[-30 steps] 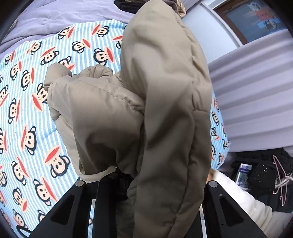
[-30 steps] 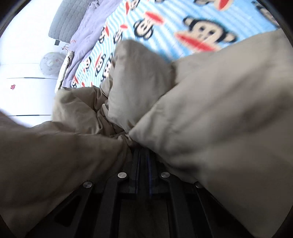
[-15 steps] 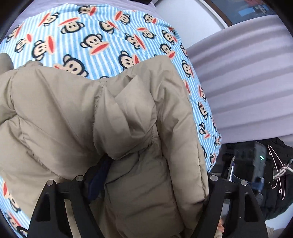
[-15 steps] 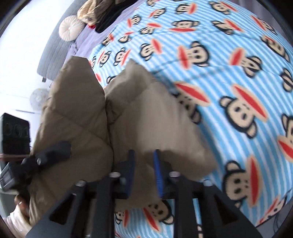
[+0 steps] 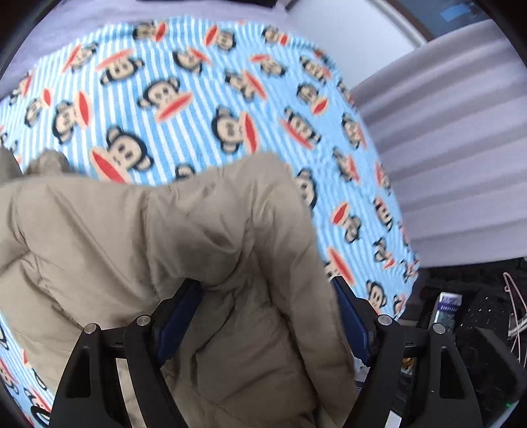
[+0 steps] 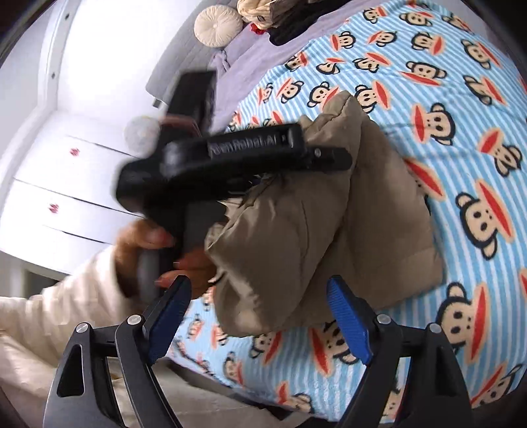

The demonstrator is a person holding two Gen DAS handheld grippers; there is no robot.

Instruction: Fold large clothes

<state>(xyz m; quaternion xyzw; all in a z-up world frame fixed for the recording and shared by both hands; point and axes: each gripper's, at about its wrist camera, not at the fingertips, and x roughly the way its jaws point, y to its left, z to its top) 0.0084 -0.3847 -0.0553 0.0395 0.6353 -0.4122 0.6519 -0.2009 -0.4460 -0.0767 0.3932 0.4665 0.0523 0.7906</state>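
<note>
The tan padded jacket (image 6: 316, 210) lies bunched on the near edge of the monkey-print blanket (image 6: 461, 98). It looks soft, bulky and springy, likely to puff back open; a quilted seam or hem offers the surest hold. The left gripper (image 5: 263, 316) stands wide, fabric loose between its pads. The right gripper (image 6: 260, 316), empty, is opening. White drawers (image 6: 49, 184) stand far left; a round cushion (image 6: 217, 28) sits beyond.

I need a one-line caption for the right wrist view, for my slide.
Right gripper opening above a tan padded jacket on a monkey-print blanket, with the left gripper over the jacket.
</note>
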